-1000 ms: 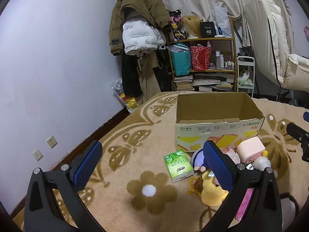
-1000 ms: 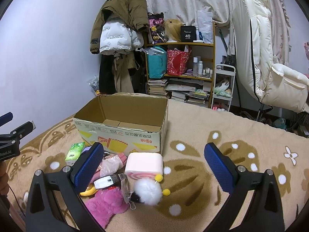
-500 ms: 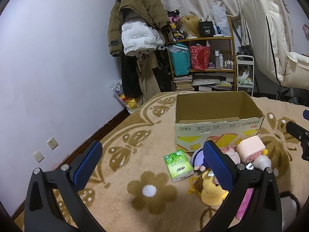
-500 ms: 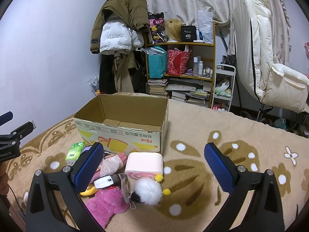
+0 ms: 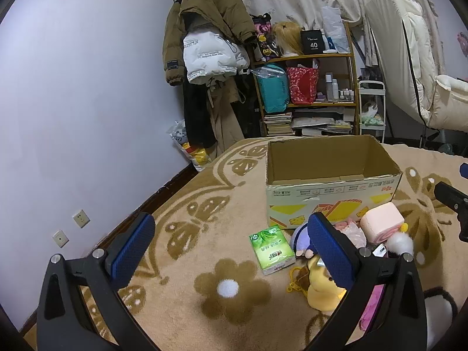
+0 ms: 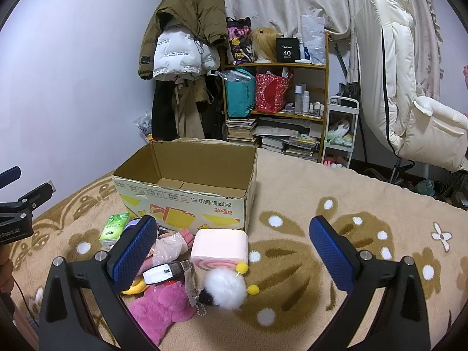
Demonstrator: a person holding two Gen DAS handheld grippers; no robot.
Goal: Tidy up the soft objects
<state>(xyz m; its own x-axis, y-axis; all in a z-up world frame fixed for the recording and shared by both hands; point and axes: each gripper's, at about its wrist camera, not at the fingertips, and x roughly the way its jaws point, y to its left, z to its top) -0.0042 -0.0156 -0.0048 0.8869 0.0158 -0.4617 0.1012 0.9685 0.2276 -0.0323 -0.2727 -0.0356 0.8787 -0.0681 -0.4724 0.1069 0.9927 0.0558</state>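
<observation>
An open, empty cardboard box [image 5: 330,187] [image 6: 187,201] stands on the patterned carpet. In front of it lies a pile of soft things: a green tissue pack [image 5: 272,250] [image 6: 114,228], a pink roll-cake cushion [image 5: 381,221] [image 6: 219,245], a white pompom charm [image 6: 225,289], a yellow plush [image 5: 321,289], a pink plush [image 6: 161,307] and a purple-haired doll [image 5: 302,238]. My left gripper [image 5: 231,247] is open and empty, above the carpet left of the pile. My right gripper [image 6: 234,253] is open and empty, just above the pile.
A bookshelf [image 6: 278,111] with bags and books, hanging coats [image 5: 207,58] and a white recliner chair [image 6: 409,93] stand behind the carpet. The wall with sockets [image 5: 80,218] runs along the left.
The left gripper has shifted slightly, so the scene sits a little differently in its view. The right gripper has not moved. Both stay open.
</observation>
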